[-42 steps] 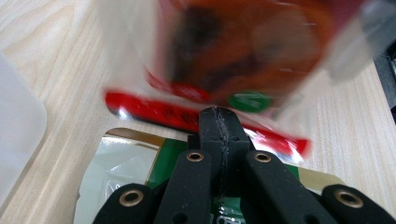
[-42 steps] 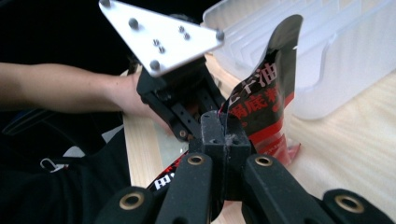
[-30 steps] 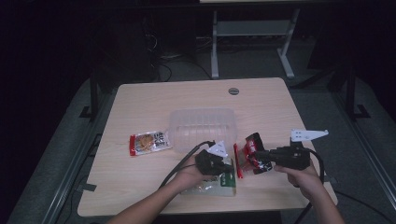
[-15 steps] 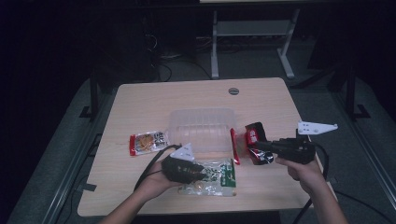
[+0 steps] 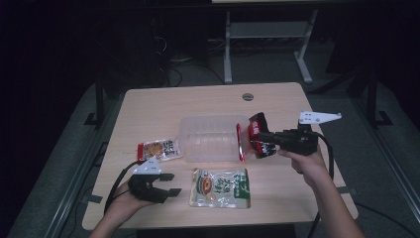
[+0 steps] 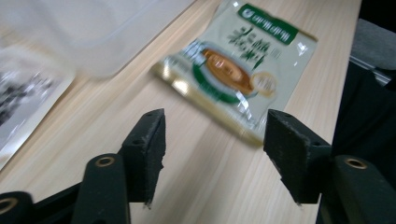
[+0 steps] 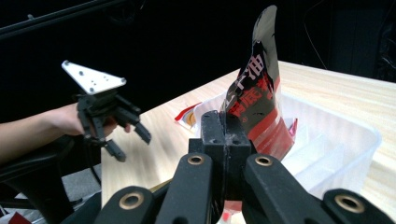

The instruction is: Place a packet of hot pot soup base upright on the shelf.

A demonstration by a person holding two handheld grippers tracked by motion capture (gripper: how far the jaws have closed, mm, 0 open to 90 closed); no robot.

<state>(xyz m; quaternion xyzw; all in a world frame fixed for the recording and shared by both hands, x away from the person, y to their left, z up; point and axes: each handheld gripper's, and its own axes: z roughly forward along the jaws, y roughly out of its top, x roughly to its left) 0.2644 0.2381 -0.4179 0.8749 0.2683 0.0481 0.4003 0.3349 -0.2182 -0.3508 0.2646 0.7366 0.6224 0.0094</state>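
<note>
My right gripper [image 5: 263, 139] [image 7: 226, 125] is shut on a red and black snack packet [image 5: 256, 133] [image 7: 256, 95]. It holds the packet upright over the right end of a clear plastic container [image 5: 208, 139] [image 7: 338, 140]. My left gripper [image 5: 173, 184] [image 6: 215, 135] hovers near the table's front left, and its jaws have just been opening with nothing between them. A green and white packet [image 5: 220, 187] [image 6: 243, 63] lies flat on the table just beyond those jaws. The left gripper [image 7: 125, 139] also appears farther off in the right gripper view.
An orange and red packet [image 5: 158, 149] lies left of the container. The wooden table [image 5: 163, 106] has a round cable hole [image 5: 247, 96] near its far edge. A metal stand [image 5: 267, 34] is on the dark floor beyond. A pale, blurred packet [image 6: 23, 98] lies at the left.
The left gripper has drawn back to the left, off the green packet, and its jaws have opened. The right gripper has risen with the red packet toward the container's right end.
</note>
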